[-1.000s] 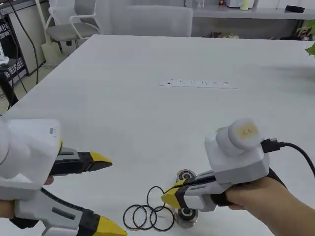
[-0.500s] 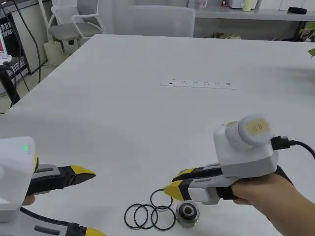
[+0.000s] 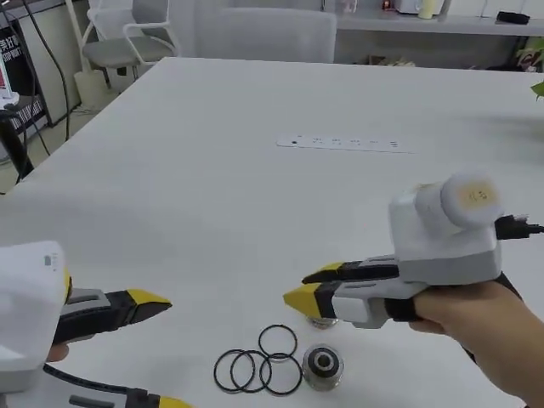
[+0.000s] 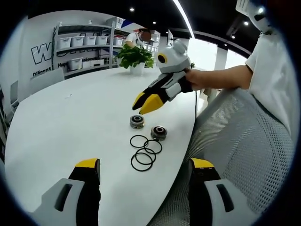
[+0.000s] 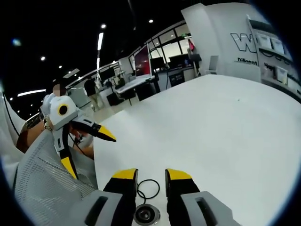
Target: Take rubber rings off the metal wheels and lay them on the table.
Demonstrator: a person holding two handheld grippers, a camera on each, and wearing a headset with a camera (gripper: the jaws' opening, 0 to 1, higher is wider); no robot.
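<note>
Black rubber rings (image 3: 255, 371) lie clustered on the white desk (image 3: 255, 170) beside a metal wheel (image 3: 323, 365) — a second wheel (image 4: 137, 121) sits under the right gripper (image 3: 297, 289), narrowly parted, empty; the left gripper (image 3: 161, 350) gapes wide — empty.

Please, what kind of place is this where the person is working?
Probably an open-plan office or a company workshop. There is a large white table, an office chair beyond it, wall shelves holding storage boxes, and a potted plant.
</note>
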